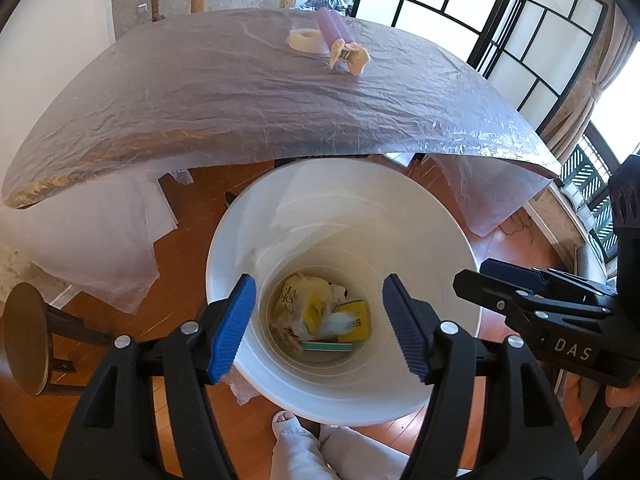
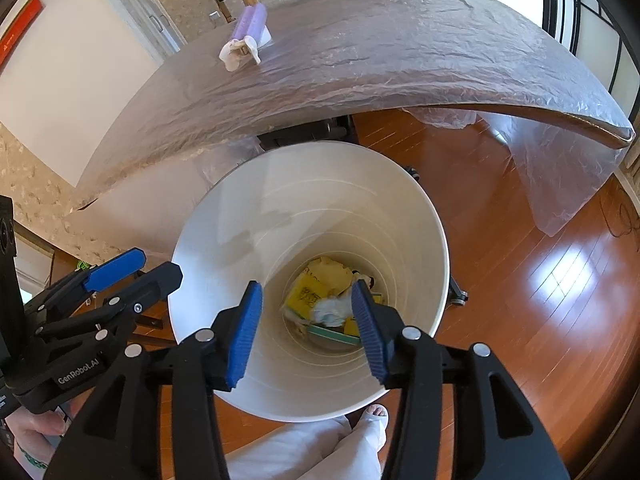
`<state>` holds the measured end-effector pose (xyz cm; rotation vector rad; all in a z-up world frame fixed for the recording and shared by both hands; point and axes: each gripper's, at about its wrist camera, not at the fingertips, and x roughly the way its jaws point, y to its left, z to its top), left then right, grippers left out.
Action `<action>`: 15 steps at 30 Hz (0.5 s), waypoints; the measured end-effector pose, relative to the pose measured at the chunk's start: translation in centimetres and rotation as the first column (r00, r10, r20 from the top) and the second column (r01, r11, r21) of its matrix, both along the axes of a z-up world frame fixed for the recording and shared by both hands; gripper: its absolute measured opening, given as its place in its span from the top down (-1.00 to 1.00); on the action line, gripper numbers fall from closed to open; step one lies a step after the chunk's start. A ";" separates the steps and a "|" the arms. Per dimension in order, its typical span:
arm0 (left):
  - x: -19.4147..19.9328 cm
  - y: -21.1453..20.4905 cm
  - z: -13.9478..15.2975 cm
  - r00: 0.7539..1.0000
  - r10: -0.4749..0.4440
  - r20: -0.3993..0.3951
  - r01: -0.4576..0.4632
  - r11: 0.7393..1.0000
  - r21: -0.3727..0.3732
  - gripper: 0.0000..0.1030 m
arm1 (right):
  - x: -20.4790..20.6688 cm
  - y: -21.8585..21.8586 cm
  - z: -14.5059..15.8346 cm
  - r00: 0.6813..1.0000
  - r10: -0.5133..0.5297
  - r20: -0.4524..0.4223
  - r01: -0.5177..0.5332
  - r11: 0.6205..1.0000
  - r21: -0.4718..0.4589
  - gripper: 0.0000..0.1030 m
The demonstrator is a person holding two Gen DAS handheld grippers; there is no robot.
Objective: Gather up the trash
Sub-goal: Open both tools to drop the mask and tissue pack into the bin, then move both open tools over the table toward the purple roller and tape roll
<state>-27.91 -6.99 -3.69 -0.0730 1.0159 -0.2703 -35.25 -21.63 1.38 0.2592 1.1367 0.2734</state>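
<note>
Closest to me, my left gripper (image 1: 320, 328) hangs over the white bucket (image 1: 448, 216) with its blue pads parted and nothing between them; my right gripper (image 2: 306, 330) sits just beside it over the same bucket, jaws also apart and empty, a little narrower. Straight below both, at the bucket's bottom, lies the trash (image 1: 320, 314): a yellow printed wrapper, crumpled white paper and a green-edged card. Beyond the bucket's far rim stands the plastic-covered table (image 1: 224, 92), and toward its far side I see a purple roll (image 1: 334, 26), a tape ring (image 1: 306, 39) and a crumpled cream scrap (image 1: 352, 56).
</note>
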 end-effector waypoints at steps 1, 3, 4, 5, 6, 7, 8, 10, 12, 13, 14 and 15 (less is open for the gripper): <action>0.0 0.0 0.0 1.000 0.001 -0.001 -0.001 1.000 0.000 -0.30 | 0.0 -0.1 0.0 1.000 -0.002 0.001 0.002 1.000 0.001 0.08; 0.0 -0.1 0.1 1.000 0.002 -0.002 -0.002 1.000 0.002 -0.30 | -0.1 -0.3 0.2 1.000 -0.009 0.008 0.009 1.000 0.000 -0.04; 0.0 -0.1 0.1 1.000 0.003 -0.002 -0.003 1.000 0.004 -0.30 | -0.2 -0.4 0.4 1.000 -0.013 0.015 0.013 1.000 -0.005 -0.11; -0.1 -0.1 0.1 1.000 0.005 -0.002 -0.005 1.000 0.005 -0.30 | -0.3 -0.5 0.6 1.000 -0.014 0.020 0.014 1.000 -0.010 -0.17; -0.1 -0.1 0.2 1.000 0.006 -0.002 -0.006 1.000 0.004 -0.30 | -0.3 -0.5 0.8 0.999 -0.014 0.029 0.014 1.000 -0.017 -0.19; -0.2 -0.3 0.2 1.000 0.008 -0.002 -0.008 1.000 0.004 -0.30 | -0.3 -0.5 1.1 0.999 -0.013 0.039 0.014 1.000 -0.027 -0.24; -0.2 -0.2 0.2 1.000 0.011 -0.001 -0.011 1.000 0.005 -0.31 | -0.4 -0.6 1.3 0.999 -0.012 0.049 0.013 0.999 -0.035 -0.31; -0.3 -0.3 0.5 1.000 0.021 0.008 -0.021 1.000 0.009 -0.40 | -0.6 -0.6 2.0 0.997 -0.008 0.079 0.012 0.998 -0.053 -0.41; -0.4 -0.5 0.8 0.999 0.030 0.017 -0.030 0.999 0.015 -0.46 | -0.7 -0.7 2.8 0.994 -0.005 0.107 0.012 0.998 -0.065 -0.47; -0.5 -0.5 1.3 0.999 0.035 0.025 -0.036 0.999 0.017 -0.48 | -0.8 -0.8 3.2 0.992 -0.004 0.122 0.013 0.998 -0.069 -0.49; -0.5 -0.5 1.7 0.999 0.040 0.031 -0.041 0.999 0.016 -0.49 | -0.7 -0.9 3.6 0.991 -0.002 0.134 0.011 0.998 -0.070 -0.49; -0.6 -0.5 2.4 0.998 0.049 0.047 -0.050 0.999 0.012 -0.54 | -0.8 -1.1 4.2 0.988 0.004 0.154 0.007 0.998 -0.070 -0.49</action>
